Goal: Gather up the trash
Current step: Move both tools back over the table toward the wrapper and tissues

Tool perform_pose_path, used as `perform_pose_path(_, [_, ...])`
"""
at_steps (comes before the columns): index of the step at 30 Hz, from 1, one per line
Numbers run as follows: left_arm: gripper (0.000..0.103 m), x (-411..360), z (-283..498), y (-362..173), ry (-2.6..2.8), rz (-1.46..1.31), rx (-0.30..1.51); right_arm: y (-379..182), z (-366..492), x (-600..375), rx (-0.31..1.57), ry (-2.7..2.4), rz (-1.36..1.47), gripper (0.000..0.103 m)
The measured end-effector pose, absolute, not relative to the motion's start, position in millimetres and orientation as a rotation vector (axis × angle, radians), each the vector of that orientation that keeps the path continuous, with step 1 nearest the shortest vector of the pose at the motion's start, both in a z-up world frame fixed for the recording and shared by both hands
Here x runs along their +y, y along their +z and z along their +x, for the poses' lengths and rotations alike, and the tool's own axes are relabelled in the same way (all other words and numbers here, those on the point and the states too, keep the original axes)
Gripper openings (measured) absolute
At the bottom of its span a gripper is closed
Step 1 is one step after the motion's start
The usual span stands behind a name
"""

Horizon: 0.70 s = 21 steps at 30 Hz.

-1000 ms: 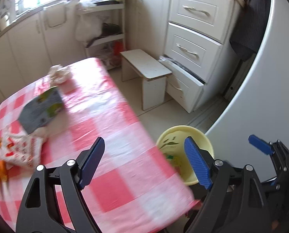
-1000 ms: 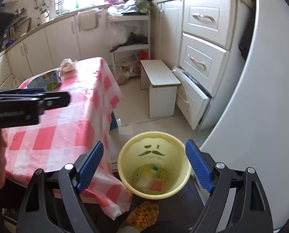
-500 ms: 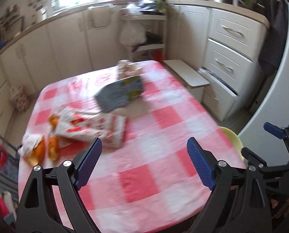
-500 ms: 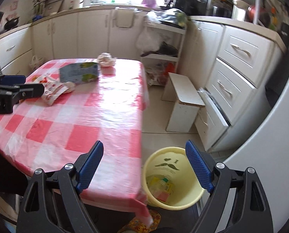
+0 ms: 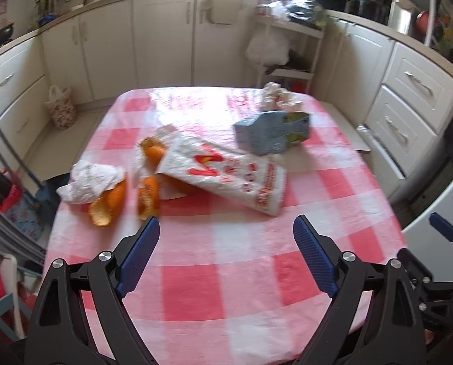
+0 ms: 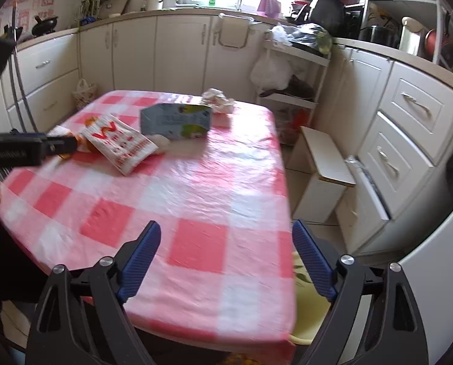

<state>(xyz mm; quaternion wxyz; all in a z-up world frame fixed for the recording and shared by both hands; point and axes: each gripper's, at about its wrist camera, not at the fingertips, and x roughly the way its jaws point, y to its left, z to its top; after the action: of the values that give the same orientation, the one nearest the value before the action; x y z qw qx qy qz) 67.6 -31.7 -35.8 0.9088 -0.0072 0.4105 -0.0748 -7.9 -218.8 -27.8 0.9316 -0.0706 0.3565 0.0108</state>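
Trash lies on the red-checked table (image 5: 220,261): orange peels (image 5: 149,193), a crumpled white tissue (image 5: 92,179), a white and red plastic bag (image 5: 226,175), a blue carton (image 5: 273,132) on its side and a crumpled wrapper (image 5: 279,95) at the far edge. My left gripper (image 5: 226,249) is open and empty above the table's near part. My right gripper (image 6: 226,254) is open and empty over the table's near right corner. The bag (image 6: 120,146) and carton (image 6: 176,120) also show in the right wrist view. The yellow bin (image 6: 305,310) peeks out below the table edge.
A white step stool (image 6: 320,176) stands right of the table. White drawers (image 6: 409,127) and cabinets line the walls. A shelf rack (image 6: 290,70) with bags stands behind the table. A floral bag (image 5: 59,109) sits on the floor at left.
Both grippers swung left and up from the yellow bin toward the table. The trash on the table came into fuller view. Both stayed open.
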Motion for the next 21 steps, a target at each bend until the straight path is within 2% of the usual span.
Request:
perform_pose_path(13, [0.086, 53.9, 92.9, -47.9, 0.098, -0.180, 0.923, -31.2, 11.8, -170.8, 0.731, 0.148, -0.183, 0.086])
perform_pose_path(21, [0.086, 82.9, 132.3, -45.7, 0.190, -0.042, 1.000, -31.5, 33.8, -154.5, 0.716, 0.197, -0.187, 0.087])
